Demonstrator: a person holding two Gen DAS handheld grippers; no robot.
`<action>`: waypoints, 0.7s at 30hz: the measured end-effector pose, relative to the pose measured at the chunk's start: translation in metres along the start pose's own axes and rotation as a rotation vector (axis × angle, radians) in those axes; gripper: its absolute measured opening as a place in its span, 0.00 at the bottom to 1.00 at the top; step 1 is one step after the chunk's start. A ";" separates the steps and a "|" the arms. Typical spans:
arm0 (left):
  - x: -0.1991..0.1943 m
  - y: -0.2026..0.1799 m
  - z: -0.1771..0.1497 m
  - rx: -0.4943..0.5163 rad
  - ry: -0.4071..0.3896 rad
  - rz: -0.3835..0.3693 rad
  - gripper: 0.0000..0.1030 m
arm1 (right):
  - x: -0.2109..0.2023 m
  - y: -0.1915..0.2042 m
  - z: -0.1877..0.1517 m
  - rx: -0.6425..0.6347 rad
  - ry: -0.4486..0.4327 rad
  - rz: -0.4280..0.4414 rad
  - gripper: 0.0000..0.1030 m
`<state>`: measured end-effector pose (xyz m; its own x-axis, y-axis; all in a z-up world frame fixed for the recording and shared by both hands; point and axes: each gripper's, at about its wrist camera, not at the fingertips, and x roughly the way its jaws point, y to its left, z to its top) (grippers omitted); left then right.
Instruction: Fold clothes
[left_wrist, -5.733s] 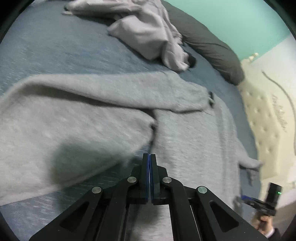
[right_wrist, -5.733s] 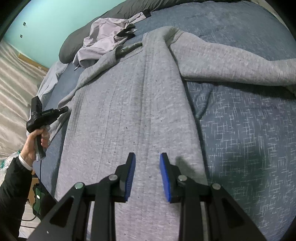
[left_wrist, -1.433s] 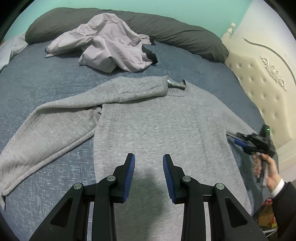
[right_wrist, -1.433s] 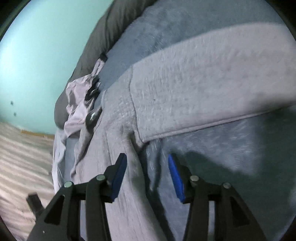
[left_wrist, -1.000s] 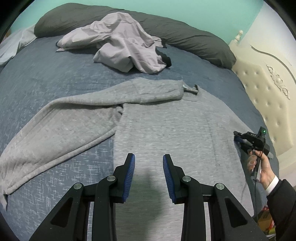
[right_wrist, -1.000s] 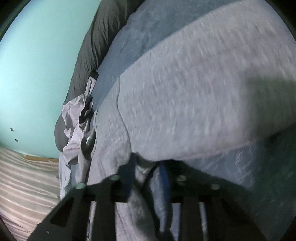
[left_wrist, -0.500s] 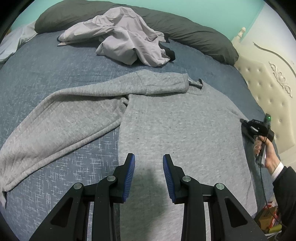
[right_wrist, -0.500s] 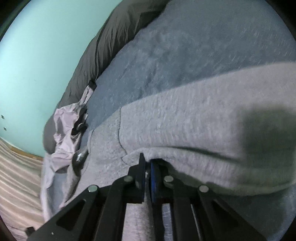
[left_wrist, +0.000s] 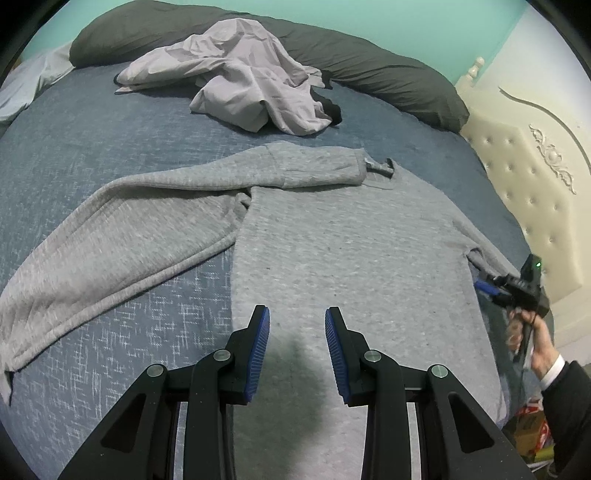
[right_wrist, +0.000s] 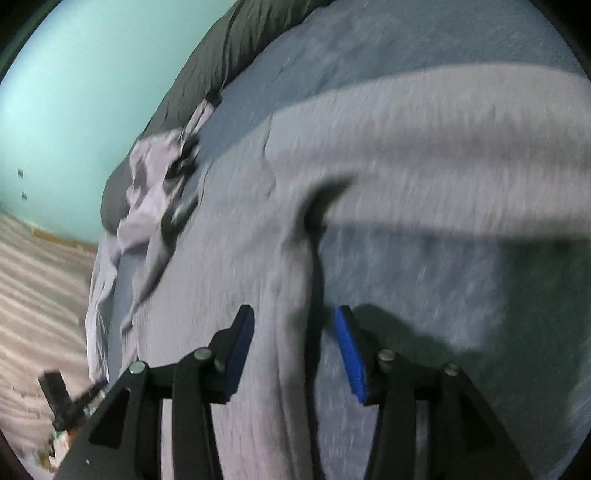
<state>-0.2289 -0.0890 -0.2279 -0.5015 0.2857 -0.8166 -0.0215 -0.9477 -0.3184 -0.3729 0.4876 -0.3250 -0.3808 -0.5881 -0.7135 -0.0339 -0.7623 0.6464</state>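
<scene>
A grey sweatshirt (left_wrist: 343, 236) lies flat on the blue bed cover (left_wrist: 81, 147), its left sleeve (left_wrist: 122, 240) spread out to the left. My left gripper (left_wrist: 297, 343) is open and empty above the sweatshirt's lower body. My right gripper (right_wrist: 293, 339) is open, its jaws either side of the sweatshirt's side edge (right_wrist: 295, 280) below the armpit. It holds nothing. In the left wrist view the right gripper (left_wrist: 517, 286) shows at the sweatshirt's right edge, held by a hand. The right wrist view is blurred.
A crumpled lilac garment (left_wrist: 240, 85) lies at the far side of the bed, in front of a long dark pillow (left_wrist: 369, 74). A cream tufted headboard (left_wrist: 535, 192) stands at the right. The bed's edge drops off at the lower right.
My right gripper was shut at the armpit fold half a second ago and is now open and a little further back. My left gripper stayed open and shifted slightly.
</scene>
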 end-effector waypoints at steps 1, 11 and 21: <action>-0.002 -0.003 -0.001 0.003 -0.002 -0.004 0.33 | 0.003 -0.001 -0.005 0.006 0.008 -0.005 0.45; -0.028 -0.016 -0.004 0.038 -0.031 -0.012 0.33 | -0.006 0.016 -0.023 -0.052 -0.045 -0.045 0.02; -0.031 -0.010 -0.008 0.026 -0.033 -0.013 0.33 | -0.001 0.021 -0.013 -0.073 -0.011 -0.167 0.03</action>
<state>-0.2063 -0.0875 -0.2029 -0.5295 0.2938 -0.7958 -0.0509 -0.9474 -0.3159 -0.3614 0.4690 -0.3144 -0.3860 -0.4491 -0.8058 -0.0309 -0.8667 0.4978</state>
